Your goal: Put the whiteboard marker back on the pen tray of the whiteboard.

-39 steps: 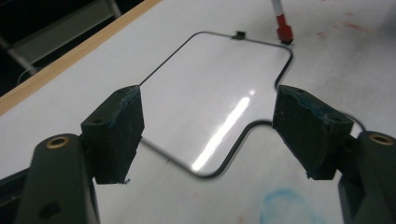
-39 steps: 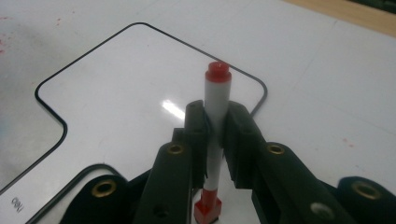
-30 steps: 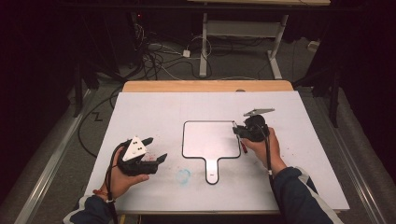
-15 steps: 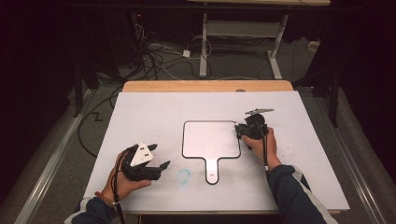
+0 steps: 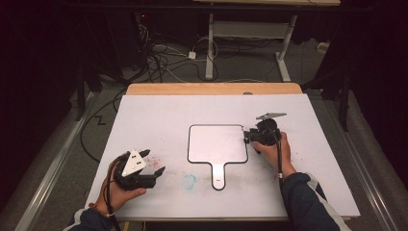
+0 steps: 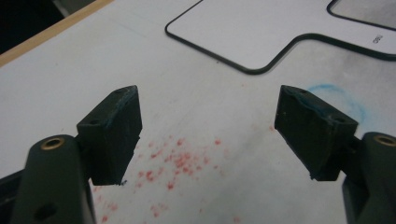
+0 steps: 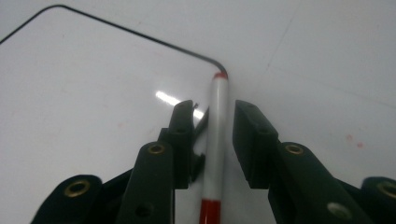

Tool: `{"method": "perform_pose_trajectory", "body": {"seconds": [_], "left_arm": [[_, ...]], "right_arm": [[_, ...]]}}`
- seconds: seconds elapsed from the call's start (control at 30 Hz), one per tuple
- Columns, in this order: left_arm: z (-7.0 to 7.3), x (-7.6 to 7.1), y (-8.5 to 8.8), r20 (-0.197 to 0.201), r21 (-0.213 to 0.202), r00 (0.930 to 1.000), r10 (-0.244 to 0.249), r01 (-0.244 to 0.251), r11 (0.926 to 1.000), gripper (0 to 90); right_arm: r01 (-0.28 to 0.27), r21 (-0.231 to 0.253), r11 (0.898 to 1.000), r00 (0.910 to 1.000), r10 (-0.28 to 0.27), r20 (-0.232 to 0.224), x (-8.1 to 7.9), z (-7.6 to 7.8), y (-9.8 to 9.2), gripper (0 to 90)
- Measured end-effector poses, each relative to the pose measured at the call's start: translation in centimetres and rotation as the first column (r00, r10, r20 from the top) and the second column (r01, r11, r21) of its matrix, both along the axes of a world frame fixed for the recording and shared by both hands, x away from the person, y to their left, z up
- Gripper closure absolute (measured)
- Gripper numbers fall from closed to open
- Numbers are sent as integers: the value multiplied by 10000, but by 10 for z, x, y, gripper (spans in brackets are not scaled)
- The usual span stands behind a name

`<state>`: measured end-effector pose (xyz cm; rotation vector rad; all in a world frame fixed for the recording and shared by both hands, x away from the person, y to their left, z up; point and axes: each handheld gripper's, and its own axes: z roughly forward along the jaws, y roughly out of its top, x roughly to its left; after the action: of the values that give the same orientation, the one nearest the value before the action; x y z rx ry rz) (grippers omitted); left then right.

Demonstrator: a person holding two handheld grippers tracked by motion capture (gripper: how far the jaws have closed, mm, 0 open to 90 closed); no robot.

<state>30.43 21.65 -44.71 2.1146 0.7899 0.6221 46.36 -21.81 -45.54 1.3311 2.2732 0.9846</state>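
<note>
Right tool jaws narrowly parted around a white red-tipped marker, contact unclear, at 3 o'clock edge of the paddle-shaped whiteboard, left tool jaws wide apart and empty over red specks at 7 o'clock, white tabletop bare toward 12 o'clock.

Just ahead of my right hand-held gripper lies a glossy white paddle-shaped board with a thin black rim, catching a glare. The white tabletop under my left hand-held gripper looks matt, speckled red; my pads are dull black plastic.
</note>
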Motion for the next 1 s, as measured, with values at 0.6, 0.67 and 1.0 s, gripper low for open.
{"method": "perform_pose_trajectory", "body": {"seconds": [0.6, 0.67, 1.0], "left_arm": [[-9, -8, 4, -506, 302, 9987, -88, 104, 9995, 226], [-8, -8, 4, -478, 210, 9988, -68, 78, 9997, 225], [-8, -8, 1, -417, 238, 9990, -148, 158, 9996, 224]], "right_arm": [[-105, -910, 9958, 9999, 96, -106, -25, -4, -3, 816], [-98, -825, 9965, 9999, 104, 79, -28, -1, -1, 816], [-251, -500, 9984, 9997, 250, -38, -26, -6, 15, 809]]}}
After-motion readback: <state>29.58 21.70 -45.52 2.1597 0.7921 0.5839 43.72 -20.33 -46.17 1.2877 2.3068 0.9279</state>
